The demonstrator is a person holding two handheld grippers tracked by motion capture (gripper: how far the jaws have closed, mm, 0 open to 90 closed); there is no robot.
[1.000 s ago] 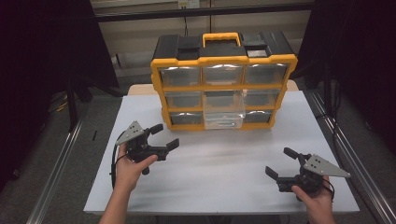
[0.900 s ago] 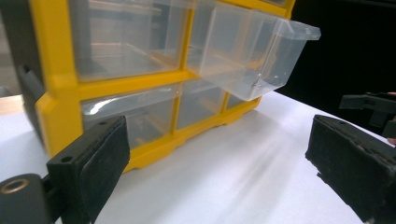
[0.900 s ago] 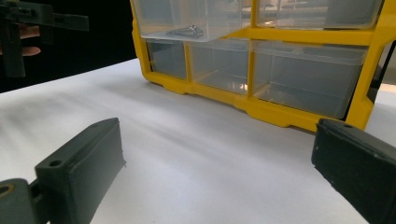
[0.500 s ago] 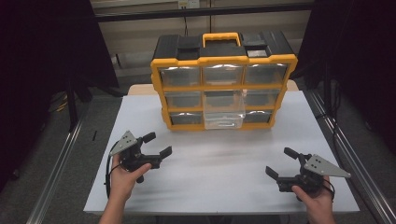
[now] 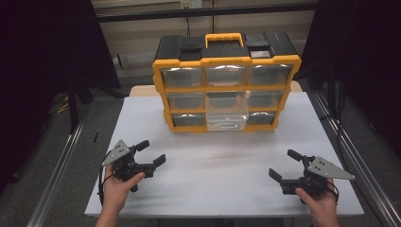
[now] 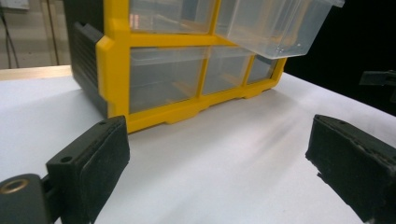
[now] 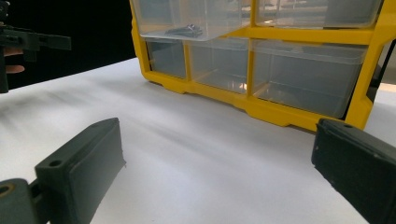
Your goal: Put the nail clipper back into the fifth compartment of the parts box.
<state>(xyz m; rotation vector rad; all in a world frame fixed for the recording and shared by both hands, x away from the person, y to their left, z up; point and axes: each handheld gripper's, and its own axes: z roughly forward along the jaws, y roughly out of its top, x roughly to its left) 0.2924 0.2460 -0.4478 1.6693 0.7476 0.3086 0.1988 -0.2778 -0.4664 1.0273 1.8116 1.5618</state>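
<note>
Pulled-out clear drawer [image 7: 196, 21] holds dark screws [image 7: 184, 31]

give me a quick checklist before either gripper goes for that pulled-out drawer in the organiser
1. Left gripper open and empty: ok, its jaws stand wide apart in the left gripper view.
2. Right gripper open and empty: ok, nothing between its jaws.
3. Target drawer pulled out: ok, the middle drawer sticks out of the organiser front, the other drawers sit flush.
4. Drawer contents: a small dark item lies inside; what it is, cannot tell.
5. Path over the white table: ok, nothing lies between the grippers and the organiser.
6. Organiser steady and upright: ok, base flat on the table; whether it would slide when pushed, cannot tell.
</note>
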